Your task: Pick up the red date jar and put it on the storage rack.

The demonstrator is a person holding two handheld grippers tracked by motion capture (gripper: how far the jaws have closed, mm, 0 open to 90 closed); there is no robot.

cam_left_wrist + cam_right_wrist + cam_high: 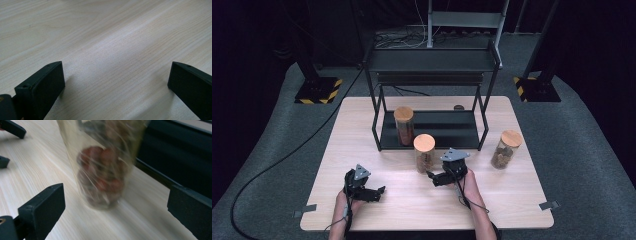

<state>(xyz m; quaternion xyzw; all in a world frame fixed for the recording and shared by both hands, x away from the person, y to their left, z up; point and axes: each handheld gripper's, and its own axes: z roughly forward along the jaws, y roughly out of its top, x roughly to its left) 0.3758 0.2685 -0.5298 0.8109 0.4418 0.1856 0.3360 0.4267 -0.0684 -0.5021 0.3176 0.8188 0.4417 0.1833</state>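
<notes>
Middle jar upright on the bench, at 6 o'clock from the rack. Right gripper spread wide at its 5 o'clock; probably best centred, level, closed gently below the lid. Left gripper wide, empty.

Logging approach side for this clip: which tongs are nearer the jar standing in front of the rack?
Right. The right tongs sit open just beside the front jar, facing it; the left tongs rest open farther off, toward the table's near-left.
</notes>
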